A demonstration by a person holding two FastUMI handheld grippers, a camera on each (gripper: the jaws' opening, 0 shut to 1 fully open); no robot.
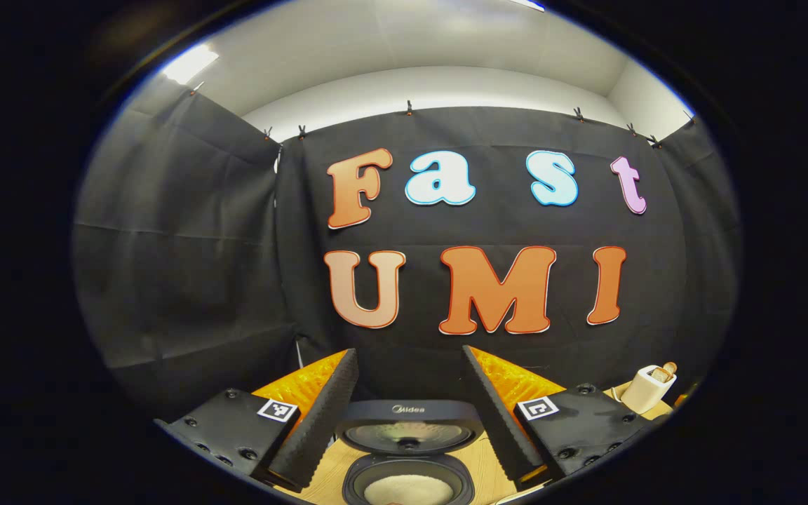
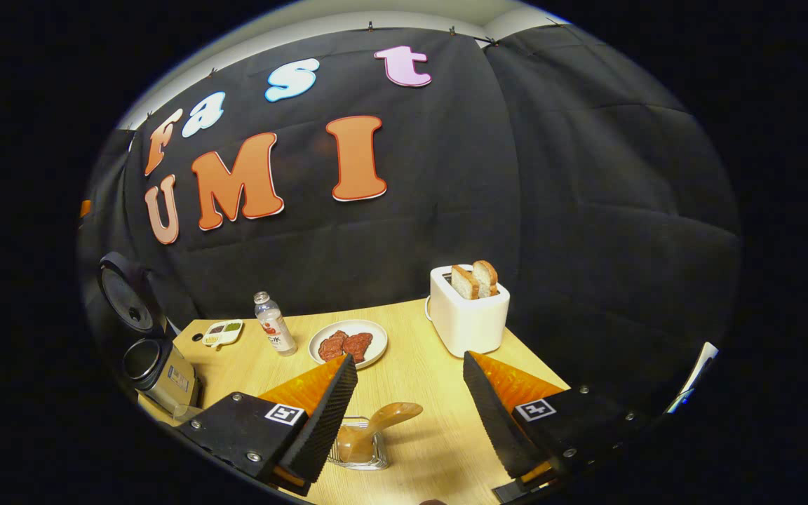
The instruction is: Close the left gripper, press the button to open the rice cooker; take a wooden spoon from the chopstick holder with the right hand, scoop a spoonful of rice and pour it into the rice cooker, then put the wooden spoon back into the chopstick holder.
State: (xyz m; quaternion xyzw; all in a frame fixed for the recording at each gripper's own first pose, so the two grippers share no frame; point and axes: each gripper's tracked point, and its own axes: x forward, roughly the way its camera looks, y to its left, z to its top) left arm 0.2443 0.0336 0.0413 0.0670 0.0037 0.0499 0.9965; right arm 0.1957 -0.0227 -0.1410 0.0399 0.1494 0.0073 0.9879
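Tongs left and right both released; two toast slices, one wooden spoon.

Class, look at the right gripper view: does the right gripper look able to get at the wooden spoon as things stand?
Probably yes. The right gripper has its jaws wide open, and the spoon leans out of the clear holder just ahead, low between them. Nothing stands between; the plate and toaster sit farther back.
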